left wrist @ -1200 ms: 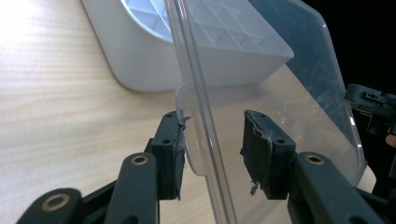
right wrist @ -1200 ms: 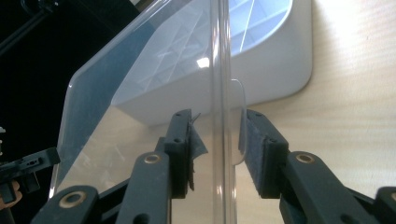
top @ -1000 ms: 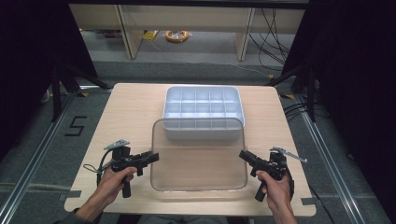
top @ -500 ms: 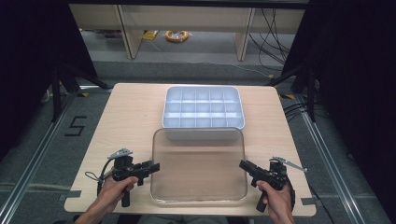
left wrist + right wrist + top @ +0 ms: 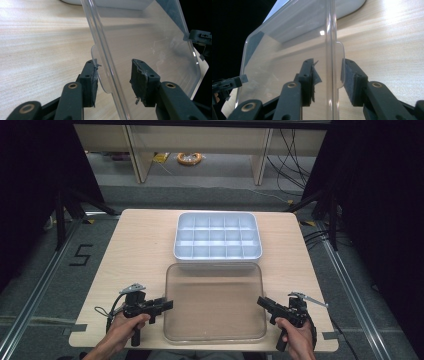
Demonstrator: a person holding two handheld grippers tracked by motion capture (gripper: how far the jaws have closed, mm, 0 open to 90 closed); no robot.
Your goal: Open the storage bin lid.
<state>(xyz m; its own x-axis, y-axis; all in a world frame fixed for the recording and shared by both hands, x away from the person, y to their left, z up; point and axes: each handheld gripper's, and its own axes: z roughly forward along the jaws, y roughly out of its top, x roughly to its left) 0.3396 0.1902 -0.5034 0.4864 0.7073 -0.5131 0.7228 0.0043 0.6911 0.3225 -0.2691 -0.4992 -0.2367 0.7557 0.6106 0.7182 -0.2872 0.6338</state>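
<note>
**Clear lid between two sets of parted jaws**

A clear plastic lid (image 5: 214, 302) lies at the near middle of the bench (image 5: 135, 245), its far edge just beside the near wall of a white divided tray (image 5: 217, 236). The tray sits farther back on the bench, its compartments in even rows.

On the lid's left side, the left gripper (image 5: 161, 305) reaches in from the person's left hand (image 5: 125, 327). In the left gripper view its jaws stand apart with the lid's rim and a small rounded tab (image 5: 100, 72) between them; one pad (image 5: 93, 82) seems to touch the tab, though the clear plastic makes contact hard to judge.

On the lid's right side, the right gripper (image 5: 264, 302) comes in from the right hand (image 5: 296, 337). In the right gripper view its jaws are also parted, straddling the lid's rim and a matching tab (image 5: 339, 65) without closing on it.

Beyond the tray, past the bench's far edge, a coil of orange cable (image 5: 189, 158) lies on the floor.
</note>
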